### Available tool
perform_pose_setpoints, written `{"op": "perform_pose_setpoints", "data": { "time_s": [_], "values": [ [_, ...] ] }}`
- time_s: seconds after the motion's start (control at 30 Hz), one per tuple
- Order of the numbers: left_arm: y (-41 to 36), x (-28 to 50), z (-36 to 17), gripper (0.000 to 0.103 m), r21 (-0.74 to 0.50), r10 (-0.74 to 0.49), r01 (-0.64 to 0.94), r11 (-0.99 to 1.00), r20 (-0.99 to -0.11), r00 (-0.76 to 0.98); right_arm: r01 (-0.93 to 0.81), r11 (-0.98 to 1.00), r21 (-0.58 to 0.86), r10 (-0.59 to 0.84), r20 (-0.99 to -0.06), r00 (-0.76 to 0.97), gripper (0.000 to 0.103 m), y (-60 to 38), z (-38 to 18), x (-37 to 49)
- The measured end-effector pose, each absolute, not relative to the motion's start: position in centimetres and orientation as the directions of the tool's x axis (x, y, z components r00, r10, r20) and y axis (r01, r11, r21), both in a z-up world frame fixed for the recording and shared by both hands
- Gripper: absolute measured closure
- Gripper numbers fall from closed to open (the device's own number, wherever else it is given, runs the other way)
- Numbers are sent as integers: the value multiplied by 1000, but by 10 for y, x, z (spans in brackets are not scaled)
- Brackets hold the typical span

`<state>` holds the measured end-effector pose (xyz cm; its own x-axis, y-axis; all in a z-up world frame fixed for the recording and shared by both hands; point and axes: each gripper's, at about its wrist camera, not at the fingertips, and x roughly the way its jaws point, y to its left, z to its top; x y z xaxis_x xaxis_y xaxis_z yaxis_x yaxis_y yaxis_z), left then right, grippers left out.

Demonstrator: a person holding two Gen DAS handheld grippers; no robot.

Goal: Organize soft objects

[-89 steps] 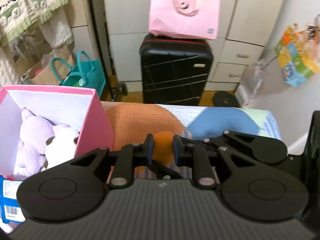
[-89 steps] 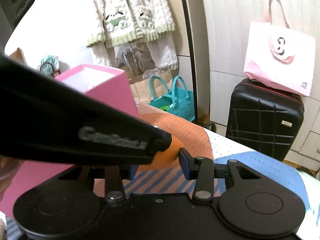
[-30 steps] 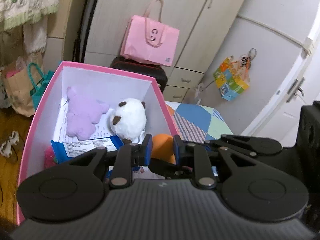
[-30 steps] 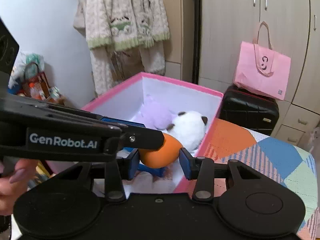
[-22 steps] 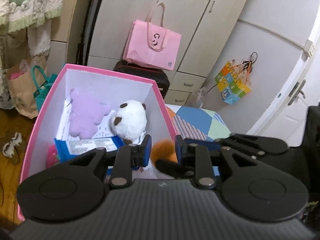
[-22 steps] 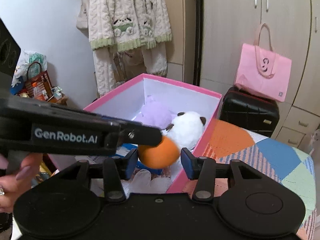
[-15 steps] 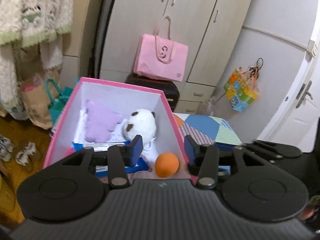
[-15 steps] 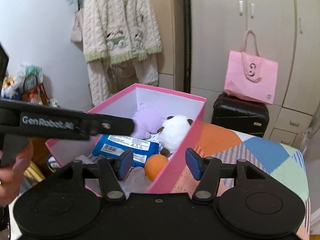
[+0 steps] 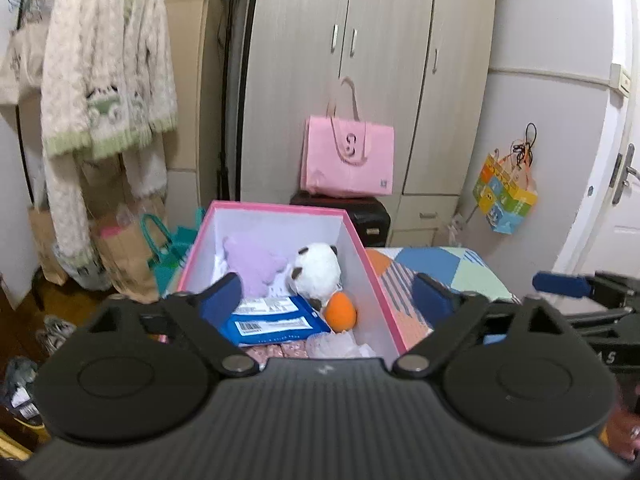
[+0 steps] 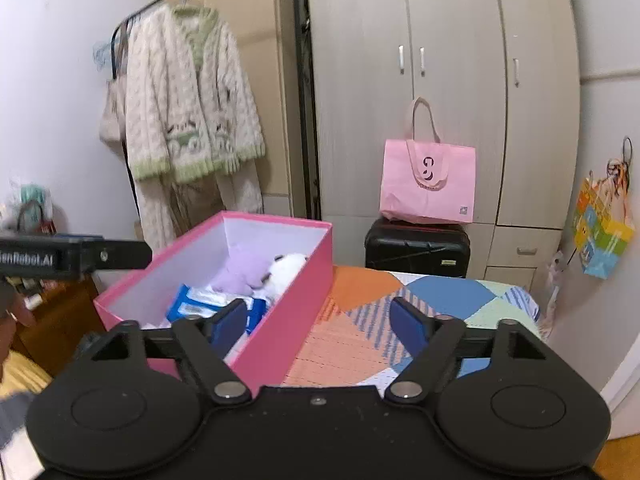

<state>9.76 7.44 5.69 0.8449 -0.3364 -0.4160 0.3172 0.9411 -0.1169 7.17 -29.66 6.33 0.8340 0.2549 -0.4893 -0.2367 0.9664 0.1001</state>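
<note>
A pink box [image 9: 370, 264] stands on the patchwork bed cover [image 9: 448, 266]. Inside lie an orange ball [image 9: 340, 311], a white plush [image 9: 318, 270], a lilac plush [image 9: 252, 262] and a blue wipes pack [image 9: 272, 322]. My left gripper [image 9: 326, 300] is open and empty, raised above the box's near end. My right gripper [image 10: 318, 322] is open and empty, above the box's right wall [image 10: 296, 316] and the cover [image 10: 440, 296]. In the right wrist view the lilac plush [image 10: 242, 270], white plush [image 10: 286, 266] and wipes pack [image 10: 200, 304] show; the ball is hidden.
A black suitcase [image 10: 416, 250] with a pink tote bag [image 10: 428, 180] on it stands before the wardrobe [image 10: 440, 60]. A knit cardigan [image 10: 188, 100] hangs at left. Bags [image 9: 120, 256] sit on the floor left of the box. A colourful bag [image 9: 504, 196] hangs at right.
My left gripper opened and let the orange ball drop into the pink box. Both grippers then opened wider and rose back away from the box.
</note>
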Motion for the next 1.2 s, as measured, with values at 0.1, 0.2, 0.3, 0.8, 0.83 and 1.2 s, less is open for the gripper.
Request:
{"op": "perform_pose_setpoints", "data": {
  "time_s": [0.1,0.2,0.3,0.8,0.83,1.2],
  "values": [
    [74,88,58,0,-102,-305,289,952,-424,853,-186,980,71,196,-516,834,17,-291,56,64],
    [69,79,55,0,-61,-229,225,972,-443,867,-112,993,24,107,-534,838,7,-289,55,55],
    [64,71,50,0,16,-115,137,990,-453,884,-76,996,-44,40,-539,841,2,-287,58,43],
    [67,35,21,0,84,7,29,996,-398,918,65,997,-51,-81,-425,902,2,-295,65,-14],
    [66,35,20,0,85,11,25,996,-393,920,71,996,-47,-85,-424,902,2,-295,65,-15],
    [69,26,5,0,73,5,25,997,-389,921,136,991,4,-121,-435,893,2,-299,50,-25]
  ]
}}
